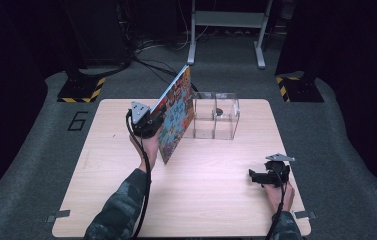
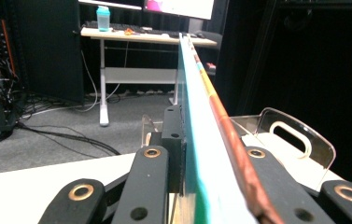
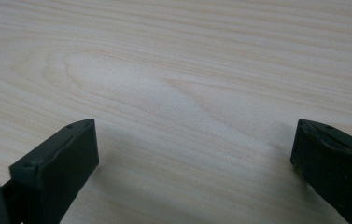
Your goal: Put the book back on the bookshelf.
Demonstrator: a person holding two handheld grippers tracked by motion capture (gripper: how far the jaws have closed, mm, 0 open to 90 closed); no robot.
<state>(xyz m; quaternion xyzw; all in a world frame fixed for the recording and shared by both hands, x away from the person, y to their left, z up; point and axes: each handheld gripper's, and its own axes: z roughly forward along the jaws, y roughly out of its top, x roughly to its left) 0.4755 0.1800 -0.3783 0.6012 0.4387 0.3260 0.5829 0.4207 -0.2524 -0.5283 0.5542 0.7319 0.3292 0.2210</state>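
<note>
A thin picture book (image 1: 176,114) with a busy, colourful cover stands tilted on edge above the middle of the wooden table (image 1: 206,190). My left gripper (image 1: 151,121) is shut on its near long edge. In the left gripper view the book (image 2: 200,154) runs away from me edge-on, teal on one face and brown on the other, clamped between the black jaws. A clear plastic rack (image 1: 215,116) with upright dividers stands just right of the book. My right gripper (image 1: 266,176) rests low at the table's right front, open, with bare wood between its jaws (image 3: 187,154).
The clear rack's curved end panel with a slot handle (image 2: 295,135) rises close beyond the book. Behind the table are a white desk frame (image 1: 226,25), floor cables (image 1: 146,55) and two hazard-striped stand bases (image 1: 82,90).
</note>
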